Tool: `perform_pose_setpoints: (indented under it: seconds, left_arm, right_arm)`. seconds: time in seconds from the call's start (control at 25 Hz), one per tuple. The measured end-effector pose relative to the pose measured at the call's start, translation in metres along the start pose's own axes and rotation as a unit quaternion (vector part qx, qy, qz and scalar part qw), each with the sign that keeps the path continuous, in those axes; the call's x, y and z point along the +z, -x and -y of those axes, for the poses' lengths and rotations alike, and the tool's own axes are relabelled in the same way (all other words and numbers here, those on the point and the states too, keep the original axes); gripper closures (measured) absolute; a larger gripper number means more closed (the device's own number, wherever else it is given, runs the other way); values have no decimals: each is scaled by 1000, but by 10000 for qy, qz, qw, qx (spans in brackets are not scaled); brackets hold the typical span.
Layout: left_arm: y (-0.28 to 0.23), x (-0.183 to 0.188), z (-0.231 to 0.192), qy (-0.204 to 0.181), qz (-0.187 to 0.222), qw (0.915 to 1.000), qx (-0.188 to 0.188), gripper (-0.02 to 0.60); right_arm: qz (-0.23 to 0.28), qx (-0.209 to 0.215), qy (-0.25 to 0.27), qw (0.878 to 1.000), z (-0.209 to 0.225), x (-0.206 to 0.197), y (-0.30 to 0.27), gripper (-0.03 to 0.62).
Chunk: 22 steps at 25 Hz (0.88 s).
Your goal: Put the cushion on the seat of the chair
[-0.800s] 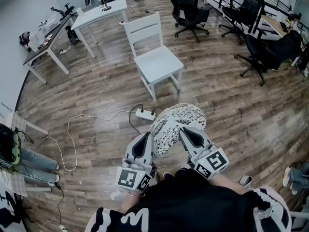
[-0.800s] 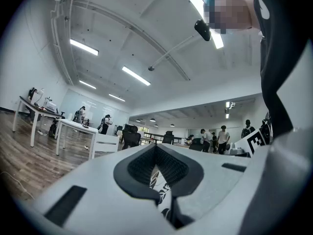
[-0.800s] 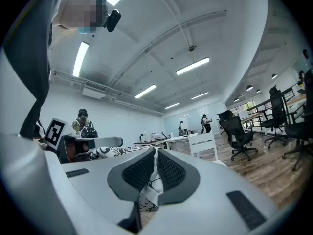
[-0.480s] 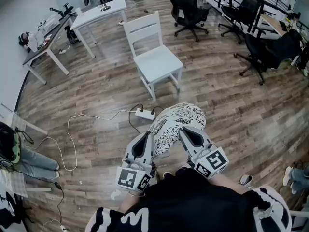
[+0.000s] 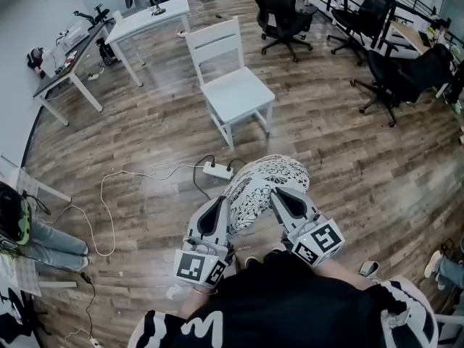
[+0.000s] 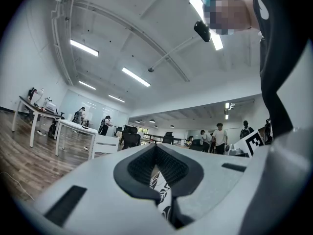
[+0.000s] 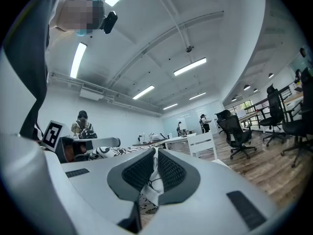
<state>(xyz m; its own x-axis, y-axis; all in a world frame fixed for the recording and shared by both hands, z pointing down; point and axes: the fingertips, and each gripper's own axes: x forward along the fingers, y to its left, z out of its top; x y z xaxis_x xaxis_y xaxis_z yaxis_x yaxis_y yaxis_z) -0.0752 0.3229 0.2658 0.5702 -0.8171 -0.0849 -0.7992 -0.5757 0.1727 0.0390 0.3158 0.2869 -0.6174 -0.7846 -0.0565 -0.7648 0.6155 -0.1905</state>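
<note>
A white cushion (image 5: 259, 185) with a black floral print hangs in front of me, held up off the floor between both grippers. My left gripper (image 5: 221, 207) is shut on its near left edge, and the patterned cloth (image 6: 160, 192) shows pinched between the jaws in the left gripper view. My right gripper (image 5: 278, 196) is shut on the near right edge, with cloth (image 7: 152, 180) caught between its jaws. The white wooden chair (image 5: 235, 93) stands further ahead, its seat bare and its back toward the far side.
A white power strip (image 5: 217, 170) with cables lies on the wood floor between me and the chair. White tables (image 5: 151, 17) stand at the far left, black office chairs (image 5: 284, 17) at the far right. A seated person's legs (image 5: 51, 241) show at the left edge.
</note>
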Motion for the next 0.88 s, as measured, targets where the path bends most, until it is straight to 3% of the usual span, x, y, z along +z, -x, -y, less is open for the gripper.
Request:
perform_pose_setpoints:
  seconds: [0.88]
  left_arm:
    - [12,-1,-23,173,-29,9998,-9,575]
  right_arm:
    - [-15,-223,-228,9995,-10,-8,-15,559]
